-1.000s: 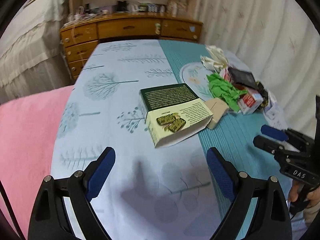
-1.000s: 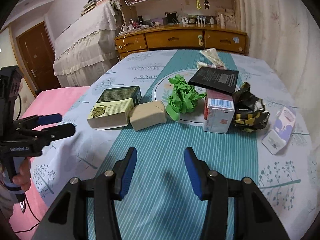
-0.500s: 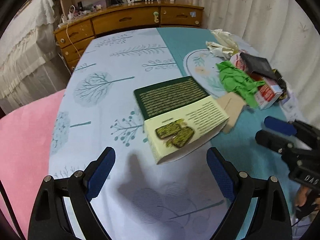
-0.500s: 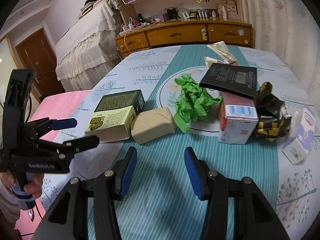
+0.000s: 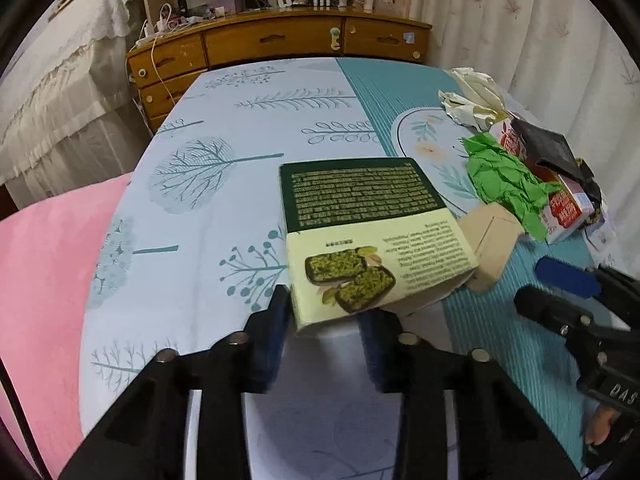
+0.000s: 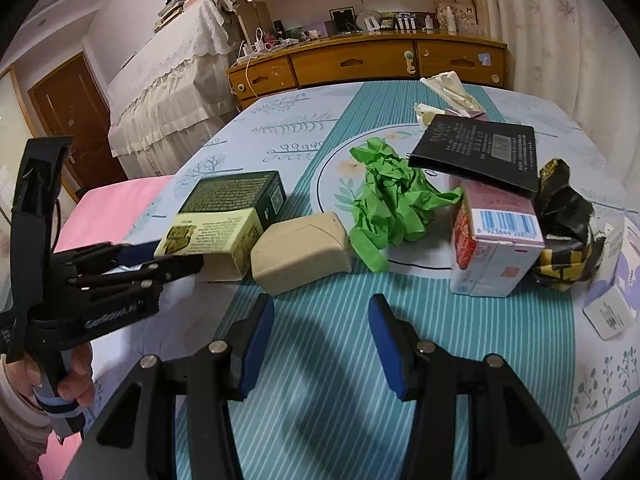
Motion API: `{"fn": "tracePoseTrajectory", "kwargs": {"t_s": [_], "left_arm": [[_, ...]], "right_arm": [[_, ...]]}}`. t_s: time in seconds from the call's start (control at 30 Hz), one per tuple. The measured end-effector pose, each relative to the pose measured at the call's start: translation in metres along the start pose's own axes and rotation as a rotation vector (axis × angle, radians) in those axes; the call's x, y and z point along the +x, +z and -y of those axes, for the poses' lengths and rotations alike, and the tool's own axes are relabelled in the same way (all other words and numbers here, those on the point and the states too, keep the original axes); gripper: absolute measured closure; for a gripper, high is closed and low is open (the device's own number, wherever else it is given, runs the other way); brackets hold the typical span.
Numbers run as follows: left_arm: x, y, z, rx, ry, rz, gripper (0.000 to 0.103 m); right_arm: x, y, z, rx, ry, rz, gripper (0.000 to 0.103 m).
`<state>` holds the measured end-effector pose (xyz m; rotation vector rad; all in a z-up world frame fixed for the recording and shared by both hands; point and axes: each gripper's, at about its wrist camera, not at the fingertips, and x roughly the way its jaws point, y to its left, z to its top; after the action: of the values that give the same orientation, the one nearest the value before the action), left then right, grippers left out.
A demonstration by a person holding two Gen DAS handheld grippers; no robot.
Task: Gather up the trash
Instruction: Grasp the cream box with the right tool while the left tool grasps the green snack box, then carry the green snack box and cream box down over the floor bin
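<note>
A green and yellow snack box (image 5: 360, 232) lies on the table; it also shows in the right wrist view (image 6: 224, 216). My left gripper (image 5: 324, 320) has closed onto its near yellow end, one finger on each side. A tan packet (image 6: 304, 252), crumpled green paper (image 6: 392, 204), a red and white carton (image 6: 496, 252), a black booklet (image 6: 480, 156) and a black and yellow wrapper (image 6: 564, 232) lie further right. My right gripper (image 6: 320, 332) is open and empty above the teal stripe, short of the tan packet.
A small white and purple packet (image 6: 616, 292) lies at the right edge. White crumpled paper (image 5: 476, 100) sits at the far side. A wooden dresser (image 6: 360, 64) stands behind the table. A pink surface (image 5: 44, 280) lies to the left.
My left gripper moved forward to the snack box and closed its fingers on the near end. My right gripper moved slightly closer to the trash and stayed open.
</note>
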<state>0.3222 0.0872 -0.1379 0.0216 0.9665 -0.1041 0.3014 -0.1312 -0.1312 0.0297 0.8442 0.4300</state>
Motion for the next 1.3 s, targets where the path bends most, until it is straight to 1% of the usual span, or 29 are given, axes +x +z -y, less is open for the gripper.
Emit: {"fn": "tracePoseTrajectory", "kwargs": {"t_s": [0.03, 0.13, 0.2, 0.27, 0.3, 0.33, 0.43, 0.57, 0.63, 0.73, 0.83, 1.0, 1.03, 1.07, 1.1, 1.23, 1.3], "left_arm": [[0.001, 0.001, 0.0, -0.006, 0.009, 0.001, 0.085], [-0.001, 0.004, -0.005, -0.03, 0.029, 0.015, 0.096], [-0.007, 0.004, -0.01, -0.045, 0.031, 0.036, 0.1], [-0.013, 0.004, -0.013, -0.052, 0.042, 0.052, 0.102], [-0.016, 0.003, -0.016, -0.059, 0.042, 0.058, 0.103], [-0.02, 0.003, -0.018, -0.066, 0.045, 0.065, 0.103], [-0.025, 0.002, -0.023, -0.073, 0.045, 0.072, 0.103], [-0.026, 0.0, -0.03, -0.077, 0.041, 0.057, 0.103], [-0.025, -0.001, -0.033, -0.079, 0.039, 0.052, 0.103], [-0.024, -0.003, -0.039, -0.083, 0.037, 0.047, 0.103], [-0.025, -0.005, -0.043, -0.085, 0.036, 0.047, 0.103], [-0.026, -0.007, -0.045, -0.09, 0.035, 0.045, 0.103], [-0.026, -0.008, -0.045, -0.092, 0.033, 0.045, 0.103], [-0.027, -0.009, -0.045, -0.094, 0.032, 0.044, 0.103], [-0.028, -0.01, -0.045, -0.095, 0.031, 0.043, 0.103], [-0.037, -0.017, -0.041, -0.091, 0.027, 0.039, 0.103], [-0.045, -0.023, -0.039, -0.087, 0.025, 0.041, 0.103]], "right_arm": [[0.001, 0.001, -0.001, -0.002, 0.006, -0.001, 0.053], [0.002, 0.004, -0.005, -0.012, 0.012, 0.002, 0.053], [0.002, 0.006, -0.008, -0.02, 0.016, 0.007, 0.053], [0.004, 0.008, -0.012, -0.035, 0.021, 0.005, 0.048], [0.006, 0.009, -0.014, -0.044, 0.019, 0.002, 0.04], [0.008, 0.009, -0.017, -0.056, 0.012, 0.0, 0.036], [0.015, 0.013, -0.021, -0.077, 0.0, -0.003, 0.035], [0.023, 0.017, -0.025, -0.105, -0.025, 0.002, 0.034], [0.03, 0.021, -0.025, -0.126, -0.044, -0.01, 0.034], [0.035, 0.025, -0.026, -0.152, -0.053, -0.019, 0.029], [0.041, 0.027, -0.028, -0.199, -0.09, -0.039, 0.028], [0.045, 0.029, -0.031, -0.259, -0.101, -0.053, 0.028], [0.045, 0.029, -0.032, -0.264, -0.101, -0.053, 0.03], [0.043, 0.028, -0.032, -0.266, -0.09, -0.051, 0.036], [0.041, 0.026, -0.033, -0.268, -0.086, -0.044, 0.04], [0.028, 0.02, -0.034, -0.237, -0.051, -0.032, 0.04], [0.014, 0.013, -0.038, -0.228, -0.034, -0.018, 0.04]]}}
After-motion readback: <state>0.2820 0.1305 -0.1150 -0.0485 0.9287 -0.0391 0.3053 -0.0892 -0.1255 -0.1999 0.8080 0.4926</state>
